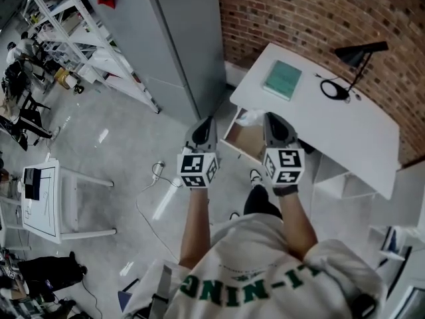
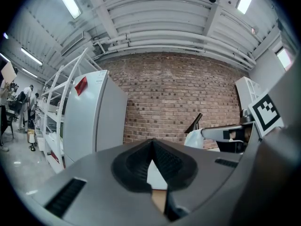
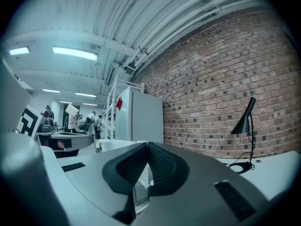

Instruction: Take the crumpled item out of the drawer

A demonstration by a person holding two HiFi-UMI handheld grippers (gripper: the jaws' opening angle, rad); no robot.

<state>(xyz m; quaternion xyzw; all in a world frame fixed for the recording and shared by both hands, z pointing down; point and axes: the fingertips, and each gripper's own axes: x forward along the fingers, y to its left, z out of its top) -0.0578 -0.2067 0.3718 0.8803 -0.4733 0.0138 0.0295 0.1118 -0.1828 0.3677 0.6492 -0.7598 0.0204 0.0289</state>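
A white crumpled item (image 1: 249, 117) lies at the back of the open wooden drawer (image 1: 240, 145) under the white desk (image 1: 345, 135). My left gripper (image 1: 205, 122) hangs shut in front of the drawer's left side, with nothing between its jaws (image 2: 152, 141). My right gripper (image 1: 271, 117) is shut too, its tip just right of the crumpled item. In the right gripper view (image 3: 147, 145) a bit of the white item (image 3: 144, 179) shows through the gap under the tips. In the left gripper view the crumpled item (image 2: 193, 138) sits beside the right gripper's tip.
On the desk lie a green book (image 1: 282, 78) and a black lamp (image 1: 358, 53) with its cable. A tall grey cabinet (image 1: 179, 38) stands left of the desk against the brick wall. A white side table (image 1: 43, 201) and a floor cable (image 1: 156, 171) are at left.
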